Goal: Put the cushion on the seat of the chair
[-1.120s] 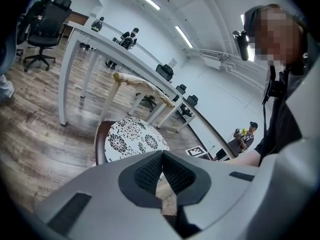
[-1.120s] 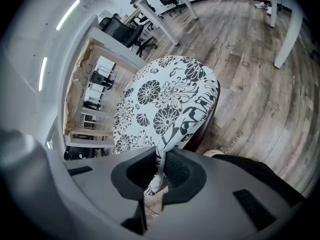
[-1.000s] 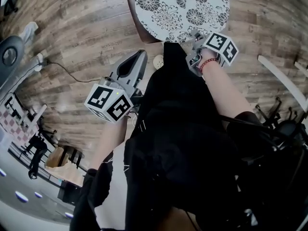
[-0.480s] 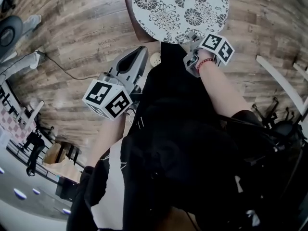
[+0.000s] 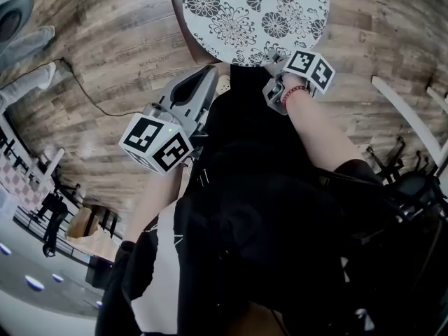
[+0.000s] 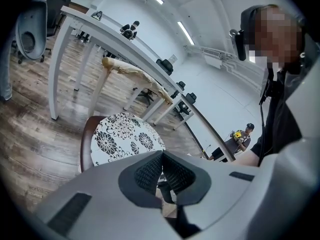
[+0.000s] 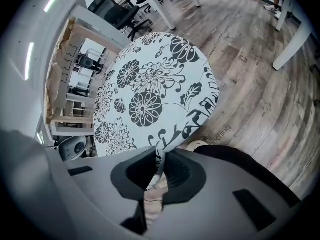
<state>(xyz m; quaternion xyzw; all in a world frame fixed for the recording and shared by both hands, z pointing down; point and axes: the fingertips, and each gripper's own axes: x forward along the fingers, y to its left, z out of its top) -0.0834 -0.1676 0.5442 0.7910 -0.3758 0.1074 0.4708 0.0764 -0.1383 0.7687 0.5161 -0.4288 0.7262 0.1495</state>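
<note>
A round white cushion (image 5: 255, 12) with black flowers lies over the dark brown chair seat (image 5: 183, 30), whose rim shows at its left. My right gripper (image 5: 274, 60) is shut on the cushion's near edge, and the fabric fold runs between its pads (image 7: 162, 159). In the right gripper view the cushion (image 7: 150, 89) spreads out ahead of the jaws. My left gripper (image 5: 208, 74) hovers just left of the cushion's near edge, shut with nothing in it (image 6: 161, 156). From the left gripper view the cushion (image 6: 122, 139) and the seat rim (image 6: 85, 146) lie ahead and below.
Wooden floor all round the chair. A dark cable (image 5: 98, 103) runs across the floor at the left. White table legs (image 6: 55, 79) and an office chair (image 6: 32, 29) stand beyond the chair. Another white desk leg (image 5: 406, 117) is at the right. My own dark clothing (image 5: 266, 208) fills the near side.
The right gripper and the cushion edge it holds have shifted slightly left and further away in the head view. The left gripper has edged a little toward the chair.
</note>
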